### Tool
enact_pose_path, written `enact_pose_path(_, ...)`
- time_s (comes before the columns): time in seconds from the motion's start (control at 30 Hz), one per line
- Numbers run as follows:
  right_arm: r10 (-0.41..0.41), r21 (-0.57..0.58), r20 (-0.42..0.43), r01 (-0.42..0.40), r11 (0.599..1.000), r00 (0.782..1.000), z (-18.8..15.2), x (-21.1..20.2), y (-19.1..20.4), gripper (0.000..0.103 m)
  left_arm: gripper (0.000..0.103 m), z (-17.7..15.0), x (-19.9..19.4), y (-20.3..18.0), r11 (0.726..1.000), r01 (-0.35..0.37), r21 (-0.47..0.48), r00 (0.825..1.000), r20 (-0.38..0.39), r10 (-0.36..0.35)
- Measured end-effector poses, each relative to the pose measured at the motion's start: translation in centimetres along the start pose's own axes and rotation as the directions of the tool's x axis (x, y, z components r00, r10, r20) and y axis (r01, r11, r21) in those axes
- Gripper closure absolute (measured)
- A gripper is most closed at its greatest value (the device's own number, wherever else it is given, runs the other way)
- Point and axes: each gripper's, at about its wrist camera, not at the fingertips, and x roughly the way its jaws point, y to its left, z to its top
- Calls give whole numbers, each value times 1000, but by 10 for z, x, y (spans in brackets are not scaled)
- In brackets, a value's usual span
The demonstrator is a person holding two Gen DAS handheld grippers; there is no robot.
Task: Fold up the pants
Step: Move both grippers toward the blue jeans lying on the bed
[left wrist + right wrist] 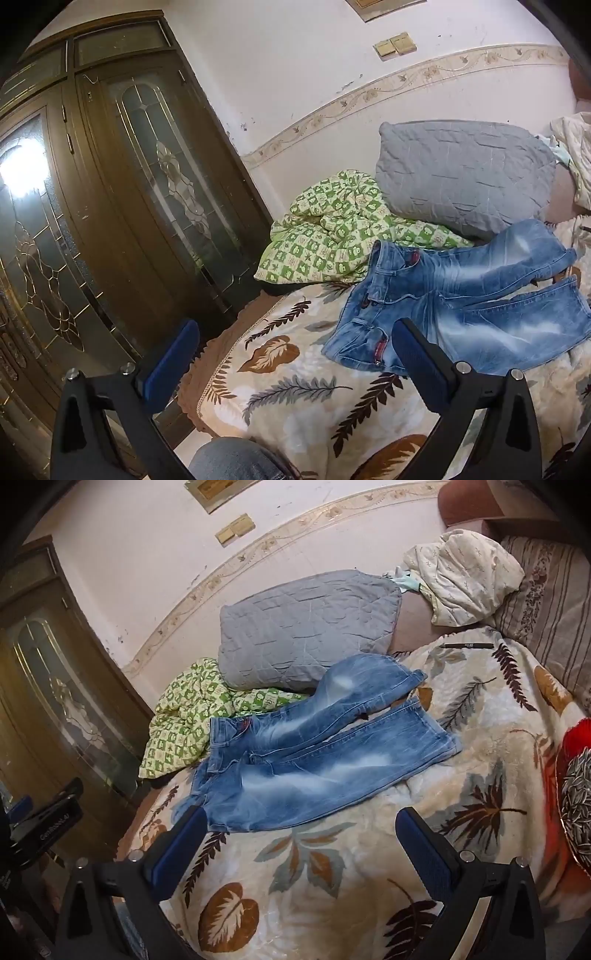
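Both the left gripper (295,354) and right gripper (301,834) are being held with fingers spread, gripping nothing. Beyond, the jeans (314,746) are lying unfolded on the leaf-print blanket (332,867), overlapped behind by the green quilt (332,225) and grey pillow (306,627). A pen (467,646) is lying farther back.

green quilt (177,723) partly under pillow (303,635); seed bowl (576,805) edge-cropped

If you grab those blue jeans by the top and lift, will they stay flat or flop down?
The jeans would probably flop: they are soft denim, already rumpled over the leaf blanket. The legs would likely dangle and swing apart, since they lie split. They look thick, so perhaps fairly heavy for cloth. Both tools, left and right, are open and touch nothing.
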Motion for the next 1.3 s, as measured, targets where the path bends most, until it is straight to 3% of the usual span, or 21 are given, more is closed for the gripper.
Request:
enact_pose_path(0.9,-20,12,-4,20,1000,1000,-1,3,-3,0,0,-9,23,-4,999,34,-14,999,-33,-35)
enact_pose_path(1.3,-57,-22,-1,57,998,998,-4,5,3,5,0,-17,40,-4,995,90,-36,991,-99,-93)
